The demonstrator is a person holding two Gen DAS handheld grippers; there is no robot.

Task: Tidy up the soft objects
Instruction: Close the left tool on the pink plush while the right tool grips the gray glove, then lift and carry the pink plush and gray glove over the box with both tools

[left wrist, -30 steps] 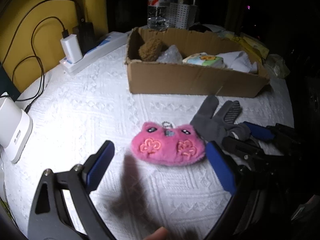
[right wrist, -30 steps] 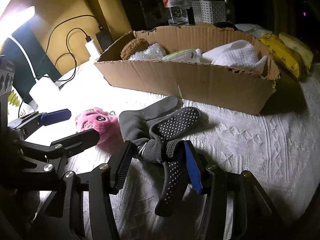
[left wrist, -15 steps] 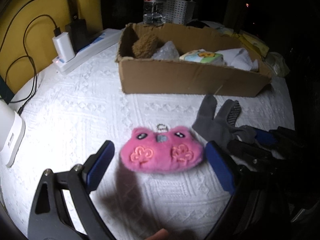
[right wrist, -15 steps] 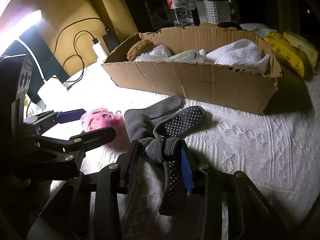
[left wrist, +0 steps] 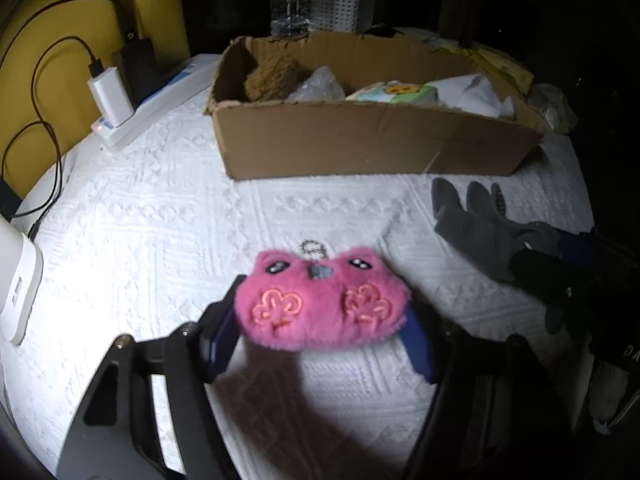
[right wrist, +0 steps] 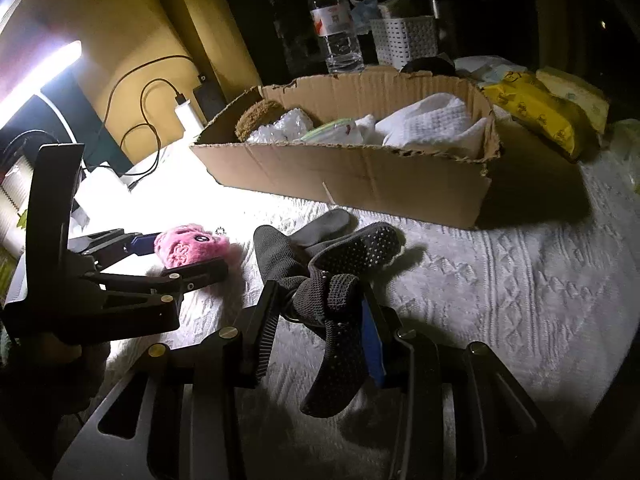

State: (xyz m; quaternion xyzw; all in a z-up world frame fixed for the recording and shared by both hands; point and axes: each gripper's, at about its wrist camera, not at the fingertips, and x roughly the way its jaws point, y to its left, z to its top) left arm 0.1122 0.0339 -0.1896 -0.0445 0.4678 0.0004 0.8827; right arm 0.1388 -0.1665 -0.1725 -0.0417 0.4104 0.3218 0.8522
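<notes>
A pink plush cat keychain (left wrist: 320, 306) lies on the white bedspread, and my left gripper (left wrist: 320, 336) has its two fingers closed against its sides. It also shows in the right wrist view (right wrist: 191, 245), between the left gripper's fingers (right wrist: 132, 242). My right gripper (right wrist: 320, 320) is shut on a bundle of dark grey socks (right wrist: 324, 272), which trail onto the bedspread; the socks show at the right of the left wrist view (left wrist: 480, 224). A cardboard box (left wrist: 376, 146) holding several soft items stands behind.
A white power strip with a charger (left wrist: 120, 112) and cables lies at the back left. A water bottle (right wrist: 334, 28) and a white basket (right wrist: 404, 40) stand behind the box. Yellow packets (right wrist: 536, 112) lie to its right. A white device (left wrist: 16, 288) is at the left edge.
My left gripper has moved forward over the pink plush and closed on its sides. My right gripper has tightened on the socks and stayed in place.
</notes>
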